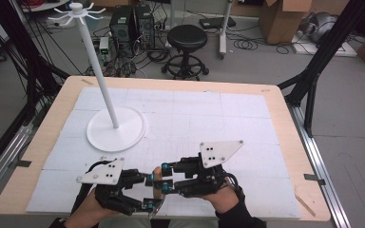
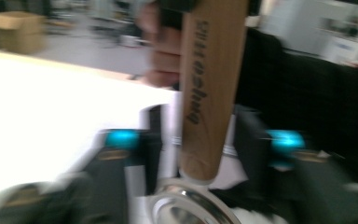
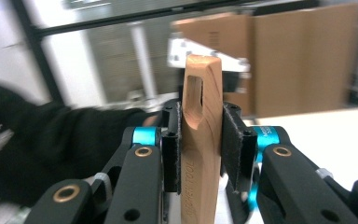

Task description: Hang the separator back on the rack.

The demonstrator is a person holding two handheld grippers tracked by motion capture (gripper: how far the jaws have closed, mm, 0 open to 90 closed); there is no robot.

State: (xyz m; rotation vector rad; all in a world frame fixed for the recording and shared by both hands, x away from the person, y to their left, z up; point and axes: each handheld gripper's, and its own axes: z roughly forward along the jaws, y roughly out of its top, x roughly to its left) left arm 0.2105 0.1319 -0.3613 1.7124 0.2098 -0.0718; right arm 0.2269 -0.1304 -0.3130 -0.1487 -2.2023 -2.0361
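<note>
Over the desk (image 1: 180,85), a ladle (image 3: 200,140) is being gripped by the right tongs (image 3: 200,149), while the left tongs (image 2: 200,140), standing apart around its handle, are best being withdrawn slowly.

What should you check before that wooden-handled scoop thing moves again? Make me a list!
1. Right gripper jaws pressing the wooden handle: ok.
2. Left gripper jaws off the handle, small gaps on both sides: ok.
3. Hanging hole in the handle's end unblocked: ok.
4. White stand upright on the table: ok.
5. Hooks on top of the stand free: ok.
6. Metal bowl clear of the table: cannot tell.
</note>
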